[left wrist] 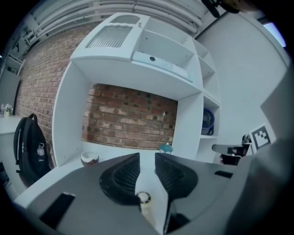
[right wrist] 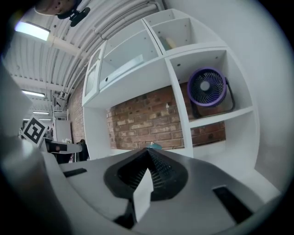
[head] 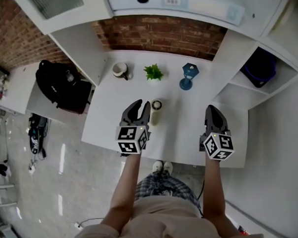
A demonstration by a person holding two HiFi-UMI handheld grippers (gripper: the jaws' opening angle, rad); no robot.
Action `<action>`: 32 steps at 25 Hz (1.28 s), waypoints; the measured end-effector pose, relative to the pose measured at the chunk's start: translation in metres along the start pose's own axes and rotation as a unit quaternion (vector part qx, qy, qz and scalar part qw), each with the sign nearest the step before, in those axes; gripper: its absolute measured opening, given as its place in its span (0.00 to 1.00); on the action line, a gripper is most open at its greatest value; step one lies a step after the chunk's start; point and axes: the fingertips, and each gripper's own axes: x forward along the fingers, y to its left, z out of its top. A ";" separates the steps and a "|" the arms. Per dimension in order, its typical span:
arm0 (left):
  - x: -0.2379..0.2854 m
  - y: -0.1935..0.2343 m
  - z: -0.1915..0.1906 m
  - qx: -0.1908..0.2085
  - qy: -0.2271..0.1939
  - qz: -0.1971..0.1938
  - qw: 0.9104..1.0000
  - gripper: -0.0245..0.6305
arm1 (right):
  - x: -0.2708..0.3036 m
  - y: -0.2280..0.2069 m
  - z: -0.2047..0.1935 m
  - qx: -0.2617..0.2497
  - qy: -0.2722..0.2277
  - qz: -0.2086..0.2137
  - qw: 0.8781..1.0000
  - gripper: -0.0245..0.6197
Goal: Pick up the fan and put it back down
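Observation:
The fan (head: pixel 259 67), purple-blue and round, stands in a white shelf compartment to the right of the desk; the right gripper view has the fan (right wrist: pixel 207 88) up at the right, and the left gripper view catches the fan (left wrist: pixel 207 121) far off on the shelf. My left gripper (head: pixel 140 107) hangs over the desk's middle, jaws a narrow gap apart with nothing held between them (left wrist: pixel 147 158). My right gripper (head: pixel 211 110) is over the desk's right part, its jaws (right wrist: pixel 148 151) meeting at the tips, empty. Both are well short of the fan.
On the white desk (head: pixel 109 122) stand a mug (head: pixel 120 69), a small green plant (head: pixel 153 72), a blue stemmed object (head: pixel 188 75) and a cream cylinder (head: pixel 156 111) just right of my left gripper. A black backpack (head: pixel 58 83) sits on the left surface. Brick wall behind.

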 end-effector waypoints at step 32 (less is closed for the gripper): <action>-0.056 -0.016 0.053 0.013 -0.068 -0.046 0.997 0.08 | -0.097 -0.010 0.066 -0.032 -0.094 -0.042 0.994 0.06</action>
